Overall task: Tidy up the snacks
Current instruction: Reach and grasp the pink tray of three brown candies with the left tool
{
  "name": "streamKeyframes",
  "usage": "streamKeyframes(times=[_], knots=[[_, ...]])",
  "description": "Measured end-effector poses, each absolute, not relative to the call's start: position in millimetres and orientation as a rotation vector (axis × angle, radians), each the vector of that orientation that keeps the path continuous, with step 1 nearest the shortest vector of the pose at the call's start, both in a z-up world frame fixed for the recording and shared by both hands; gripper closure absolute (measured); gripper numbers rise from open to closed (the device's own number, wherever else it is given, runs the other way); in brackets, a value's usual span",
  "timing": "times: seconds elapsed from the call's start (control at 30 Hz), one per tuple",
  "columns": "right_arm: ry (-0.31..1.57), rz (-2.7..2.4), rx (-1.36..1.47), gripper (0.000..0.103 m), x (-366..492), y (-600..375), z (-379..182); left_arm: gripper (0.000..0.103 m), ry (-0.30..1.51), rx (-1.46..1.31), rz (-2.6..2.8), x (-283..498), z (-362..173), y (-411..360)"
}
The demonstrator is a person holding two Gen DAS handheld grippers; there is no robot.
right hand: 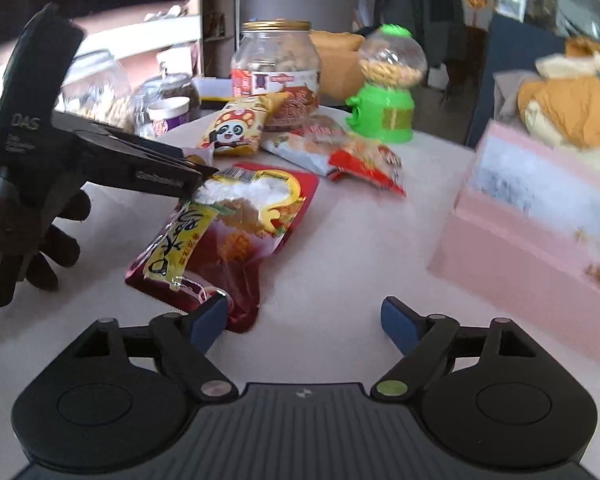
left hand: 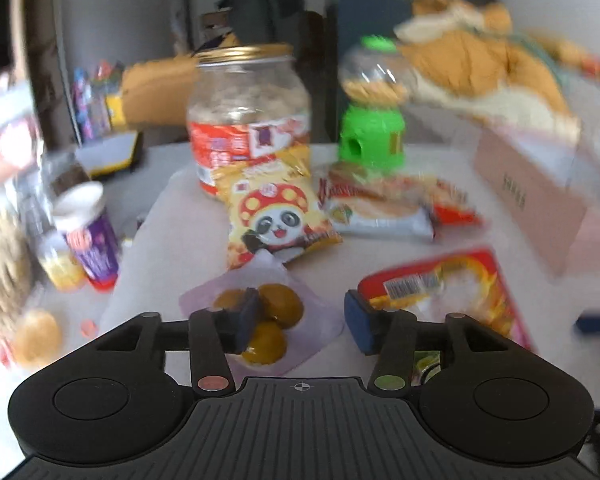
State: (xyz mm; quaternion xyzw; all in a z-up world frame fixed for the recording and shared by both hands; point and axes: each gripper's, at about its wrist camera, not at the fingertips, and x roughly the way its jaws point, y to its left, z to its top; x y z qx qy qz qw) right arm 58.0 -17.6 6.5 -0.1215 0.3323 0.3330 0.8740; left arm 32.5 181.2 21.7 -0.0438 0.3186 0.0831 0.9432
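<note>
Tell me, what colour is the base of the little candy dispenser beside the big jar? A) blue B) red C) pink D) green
D: the dispenser right of the jar has a bright green base and cap, with a clear globe between them.
</note>
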Motion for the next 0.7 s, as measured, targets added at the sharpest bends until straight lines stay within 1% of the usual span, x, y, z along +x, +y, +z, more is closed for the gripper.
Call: streamKeyframes(times=[0.07, 0.13, 0.17, 0.2, 0.23, 0.27, 0.33, 0.43, 0.5, 0.53, 0.57, 0.6, 0.63, 0.7], knots=[[0.710, 0.697, -0.218, 0.019, 62, -22, 7, 0.053, 0.620, -0.124, 0.242, 25, 25, 188], [0.718, 0.698, -0.192, 0.018, 65, -25, 7, 0.053, 0.643, -0.126, 0.287, 28, 24, 193], [0.718, 0.701, -0.189, 0.018, 65, -25, 6, 0.051, 0.669, -0.138, 0.281, 32, 21, 196], [0.718, 0.701, -0.192, 0.017, 64, -24, 6, 0.044, 0.691, -0.144, 0.278, 37, 19, 195], [0.717, 0.700, -0.198, 0.017, 64, -23, 6, 0.042, 0.702, -0.121, 0.281, 41, 16, 192], [0.716, 0.700, -0.203, 0.017, 63, -22, 6, 0.041, 0.702, -0.066, 0.285, 46, 15, 187], [0.717, 0.700, -0.216, 0.015, 62, -21, 5, 0.036, 0.703, -0.010, 0.292, 54, 12, 181], [0.720, 0.705, -0.233, 0.012, 61, -19, 4, 0.034, 0.699, -0.048, 0.280, 63, 8, 195], [0.726, 0.711, -0.239, 0.010, 61, -18, 4, 0.036, 0.698, -0.070, 0.261, 60, 8, 198], [0.732, 0.717, -0.244, 0.006, 61, -18, 4, 0.036, 0.695, -0.064, 0.255, 57, 9, 197], [0.740, 0.727, -0.255, 0.004, 61, -17, 3, 0.038, 0.694, -0.050, 0.246, 54, 8, 196], [0.748, 0.735, -0.267, 0.001, 60, -15, 3, 0.042, 0.696, -0.030, 0.236, 50, 9, 194], [0.758, 0.739, -0.275, 0.000, 61, -14, 3, 0.048, 0.702, -0.011, 0.234, 45, 10, 193], [0.772, 0.738, -0.279, 0.000, 61, -14, 4, 0.049, 0.715, -0.004, 0.219, 29, 13, 192]])
